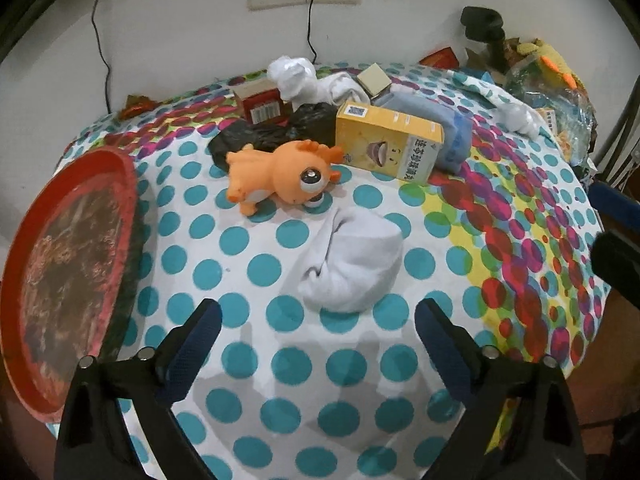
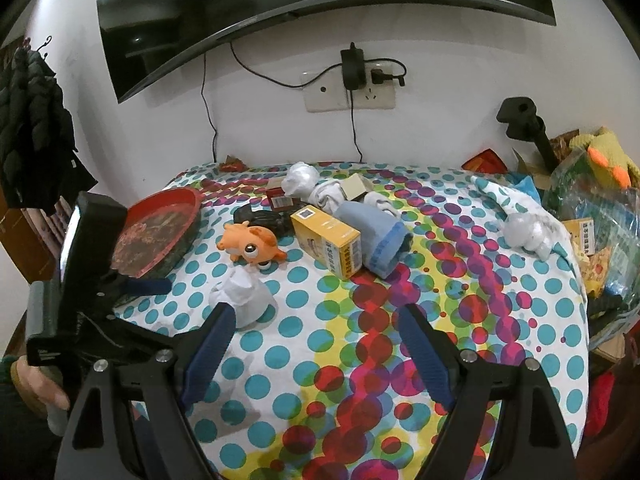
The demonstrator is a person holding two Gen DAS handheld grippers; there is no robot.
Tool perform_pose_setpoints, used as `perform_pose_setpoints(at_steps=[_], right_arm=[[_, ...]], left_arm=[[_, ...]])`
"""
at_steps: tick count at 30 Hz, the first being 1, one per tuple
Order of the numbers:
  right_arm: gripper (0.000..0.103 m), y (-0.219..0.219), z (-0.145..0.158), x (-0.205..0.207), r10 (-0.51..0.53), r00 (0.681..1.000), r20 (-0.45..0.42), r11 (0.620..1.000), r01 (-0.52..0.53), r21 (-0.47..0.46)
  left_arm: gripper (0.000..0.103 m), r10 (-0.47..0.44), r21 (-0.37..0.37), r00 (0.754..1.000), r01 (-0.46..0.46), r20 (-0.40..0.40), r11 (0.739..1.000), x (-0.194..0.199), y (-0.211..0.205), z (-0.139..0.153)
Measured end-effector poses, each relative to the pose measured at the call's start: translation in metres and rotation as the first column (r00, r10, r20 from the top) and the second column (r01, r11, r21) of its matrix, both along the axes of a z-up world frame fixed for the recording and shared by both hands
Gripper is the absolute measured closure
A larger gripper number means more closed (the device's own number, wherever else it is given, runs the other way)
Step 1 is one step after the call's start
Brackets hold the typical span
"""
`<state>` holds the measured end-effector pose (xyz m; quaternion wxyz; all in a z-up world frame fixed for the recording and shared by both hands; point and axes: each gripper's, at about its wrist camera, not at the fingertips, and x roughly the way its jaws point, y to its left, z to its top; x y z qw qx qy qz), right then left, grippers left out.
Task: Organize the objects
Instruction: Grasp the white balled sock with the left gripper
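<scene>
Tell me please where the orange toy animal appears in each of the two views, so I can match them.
Left wrist view: orange toy animal lies above centre, slightly left, just left of the yellow box.
Right wrist view: it lies left of centre, again left of the box.
Shared landmark: the red tray.

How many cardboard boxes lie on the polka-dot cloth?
3: yellow box mid-table beside the orange toy, red box behind the black bag, small beige box among the white cloths. Others may be hidden.
</scene>
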<state>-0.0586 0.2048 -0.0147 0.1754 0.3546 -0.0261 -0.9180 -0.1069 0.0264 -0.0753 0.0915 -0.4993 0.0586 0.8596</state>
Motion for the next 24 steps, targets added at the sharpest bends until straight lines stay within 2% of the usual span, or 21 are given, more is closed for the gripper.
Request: perform_pose_setpoints(at_steps=[6,11,16,18,24], right_arm=[[0.017,0.005,-0.005,-0.009,0.008,1.0,0.005,1.0,-0.008,-0.004],[0.017,0.004,-0.008,-0.019,0.046,0.999,0.014,0.999,-0.046,0.003],[0.017,0.0,-0.011,-0.033,0.1,0.995,0.02,0.995,-0.1,0.004],[0.017,-0.002,-0.012,-0.041,0.128,0.991,0.025,0.992,-0.128,-0.003],[0.017,-0.011,-0.015,-0.069,0.225,0.973,0.047,0.974,-0.226,0.0]], left_arm=[[0.028,-0.001,-0.022,1.0,0.002,0.018,1.0,-0.013,0.006,-0.012],[0.034,-0.025,-0.026,1.0,0.025,0.008,0.999,-0.016,0.012,-0.015],[0.049,-0.044,0.008,0.999,0.044,0.018,0.999,-0.021,0.016,-0.017],[0.06,-0.054,0.015,0.998,0.054,0.026,0.998,-0.023,0.018,-0.019],[0.062,-0.06,0.022,0.998,0.06,0.008,0.998,-0.022,0.019,-0.02]])
